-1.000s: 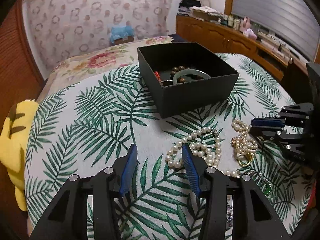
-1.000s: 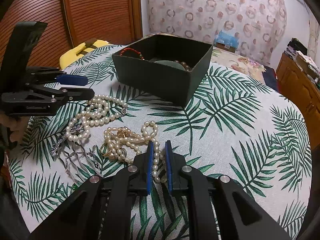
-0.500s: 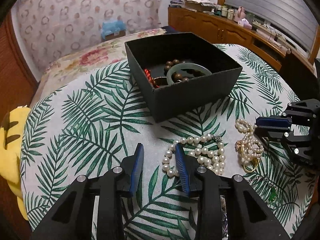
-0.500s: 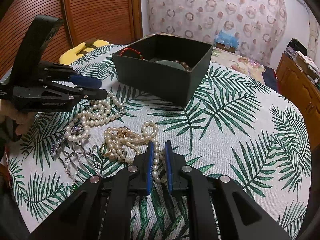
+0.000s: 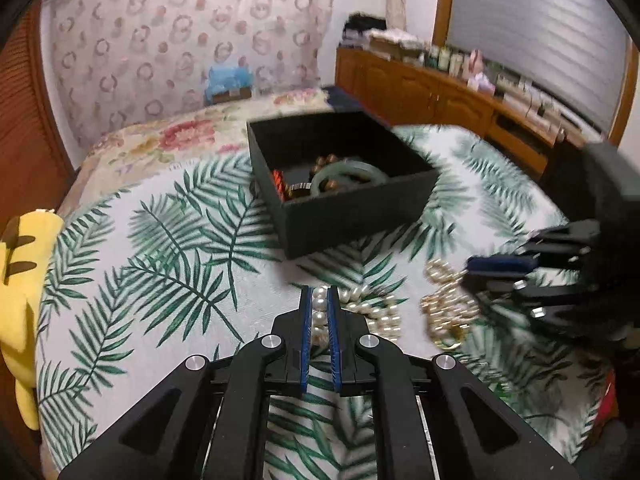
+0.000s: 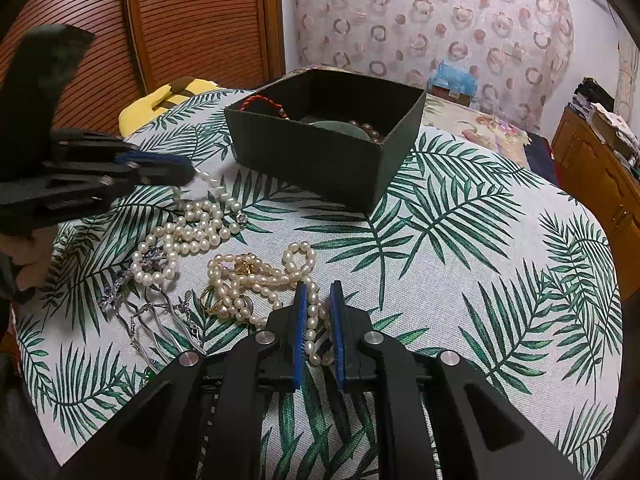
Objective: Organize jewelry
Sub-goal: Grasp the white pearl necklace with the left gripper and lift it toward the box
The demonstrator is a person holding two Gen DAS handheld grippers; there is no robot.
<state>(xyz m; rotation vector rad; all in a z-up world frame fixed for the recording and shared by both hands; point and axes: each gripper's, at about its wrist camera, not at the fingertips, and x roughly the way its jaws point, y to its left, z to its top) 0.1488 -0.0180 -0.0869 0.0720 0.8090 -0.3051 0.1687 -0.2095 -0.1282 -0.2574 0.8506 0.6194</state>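
Note:
A white pearl necklace lies on the leaf-print tablecloth in front of the black box. My left gripper is shut on the end of this necklace; pearls show between its blue pads. In the right wrist view the same gripper lifts a strand off the pile. A second pearl strand with gold pieces lies before my right gripper. Its jaws stand narrowly apart with the strand's tail between them. The box holds a green bangle, brown beads and a red cord.
Silver hairpins and brooches lie left of the pearl strands. A yellow plush toy sits at the table's left edge. A wooden dresser stands behind on the right, a slatted wardrobe door on the left.
My left gripper moved forward to the white pearl necklace and closed on its end. My right gripper stayed in place, its jaws a little wider apart.

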